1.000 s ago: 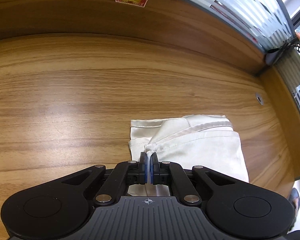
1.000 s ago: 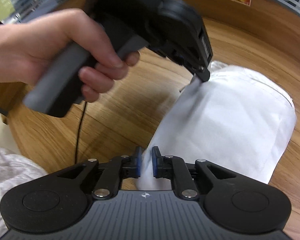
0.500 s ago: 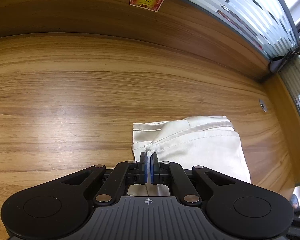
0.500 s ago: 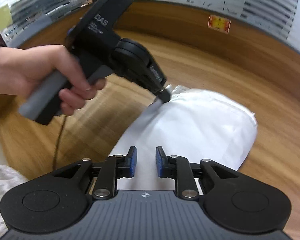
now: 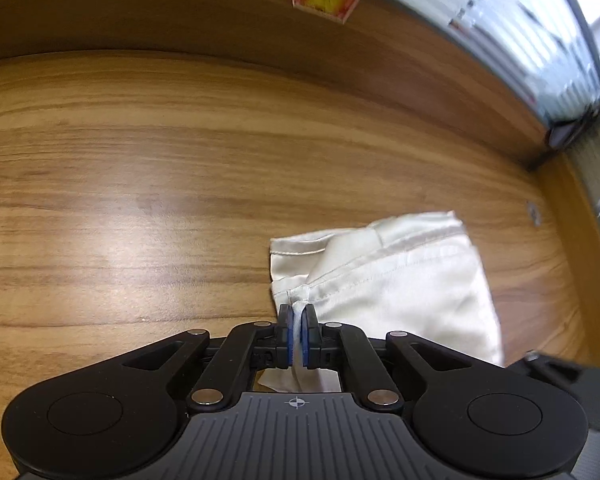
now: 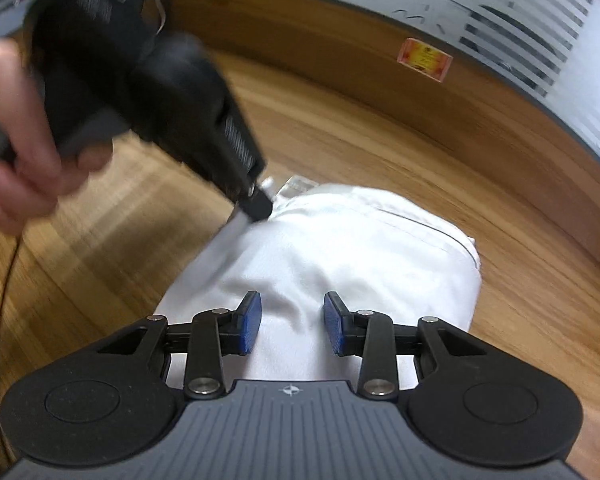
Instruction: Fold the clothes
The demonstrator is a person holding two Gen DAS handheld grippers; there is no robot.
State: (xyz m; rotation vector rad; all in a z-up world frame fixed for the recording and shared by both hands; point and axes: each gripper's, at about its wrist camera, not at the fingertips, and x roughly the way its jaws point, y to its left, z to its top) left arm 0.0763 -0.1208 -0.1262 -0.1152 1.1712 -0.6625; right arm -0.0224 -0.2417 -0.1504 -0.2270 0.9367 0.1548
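Folded, smooth cream-white fabric garment (image 5: 400, 280) on glossy woodgrain table (image 5: 140, 200). Left gripper (image 5: 297, 326) pinches its seamed corner; right gripper (image 6: 292, 320) opening, pads clear of cloth. Red-yellow sticker (image 6: 424, 58) unreadable.

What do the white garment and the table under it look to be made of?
Garment: thin woven cloth, perhaps cotton or a blend, with a faint sheen; stitched hems and soft creases show. Table: wood or wood-look laminate, smooth and semi-gloss; streaked grain and a pale glare patch show, which one I cannot tell.
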